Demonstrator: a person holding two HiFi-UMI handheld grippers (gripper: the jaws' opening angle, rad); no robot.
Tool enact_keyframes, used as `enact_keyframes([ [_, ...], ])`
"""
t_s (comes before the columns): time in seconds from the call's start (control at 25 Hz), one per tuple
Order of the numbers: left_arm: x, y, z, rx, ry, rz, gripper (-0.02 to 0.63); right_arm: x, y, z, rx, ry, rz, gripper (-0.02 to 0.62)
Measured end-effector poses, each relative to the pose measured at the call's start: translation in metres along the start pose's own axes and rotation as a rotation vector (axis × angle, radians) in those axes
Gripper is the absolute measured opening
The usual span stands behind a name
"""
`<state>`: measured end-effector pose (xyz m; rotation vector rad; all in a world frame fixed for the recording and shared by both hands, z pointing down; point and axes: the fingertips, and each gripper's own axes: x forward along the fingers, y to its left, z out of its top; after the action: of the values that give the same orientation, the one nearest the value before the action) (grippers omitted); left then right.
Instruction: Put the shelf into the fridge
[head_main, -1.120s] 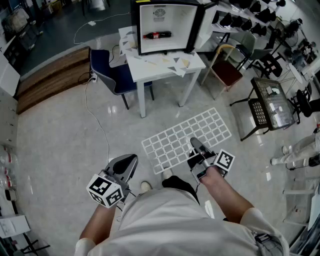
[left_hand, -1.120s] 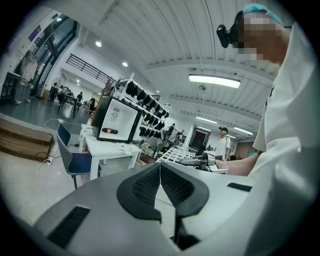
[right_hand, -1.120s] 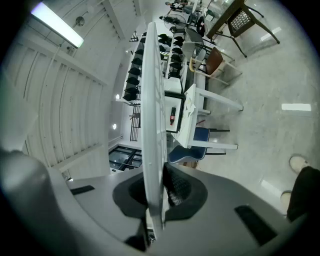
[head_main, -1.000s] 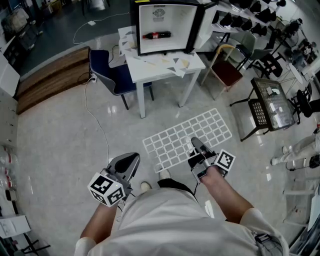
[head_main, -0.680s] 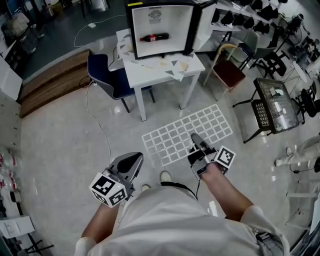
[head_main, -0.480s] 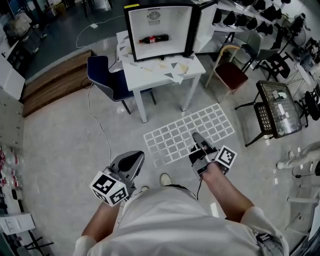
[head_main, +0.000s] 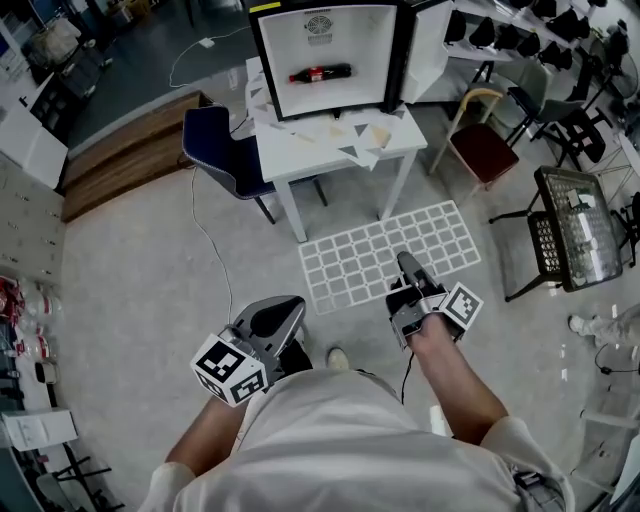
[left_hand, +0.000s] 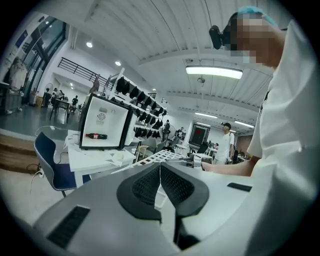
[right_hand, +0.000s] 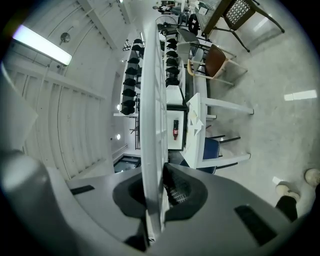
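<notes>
A white wire-grid shelf (head_main: 385, 255) hangs level above the floor, with my right gripper (head_main: 410, 270) shut on its near edge. In the right gripper view the shelf (right_hand: 150, 100) runs edge-on between the pads. The small fridge (head_main: 330, 55) stands open on a white table (head_main: 335, 140) ahead, and a cola bottle (head_main: 320, 73) lies inside it. My left gripper (head_main: 275, 318) is held low at the left with nothing in it. Its pads (left_hand: 172, 182) meet in the left gripper view, where the fridge (left_hand: 102, 129) shows far off.
A blue chair (head_main: 225, 155) stands left of the table, and a brown-seated chair (head_main: 480, 135) to its right. A black wire chair (head_main: 570, 225) is at far right. A cable (head_main: 205, 240) trails over the floor. Paper scraps (head_main: 365, 135) lie on the table.
The person has stepped forward toward the table. The fridge and table are nearer, and both grippers have moved ahead with the shelf still held.
</notes>
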<state>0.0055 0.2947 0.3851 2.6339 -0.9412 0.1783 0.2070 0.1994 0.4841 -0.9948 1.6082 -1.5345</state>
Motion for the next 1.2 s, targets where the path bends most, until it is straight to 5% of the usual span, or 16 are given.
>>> enact_keyframes([
  [0.36, 0.040, 0.041, 0.018, -0.003, -0.004, -0.065, 0.018, 0.053, 0.004, 0.032, -0.003, -0.061, 0.000, 0.025],
  [0.84, 0.077, 0.150, 0.072, 0.018, 0.002, -0.177, 0.018, 0.172, 0.025, 0.070, -0.001, -0.155, -0.006, 0.025],
  [1.2, 0.084, 0.232, 0.097, 0.019, -0.014, -0.180, 0.018, 0.258, 0.023, 0.088, -0.008, -0.207, -0.004, 0.025],
])
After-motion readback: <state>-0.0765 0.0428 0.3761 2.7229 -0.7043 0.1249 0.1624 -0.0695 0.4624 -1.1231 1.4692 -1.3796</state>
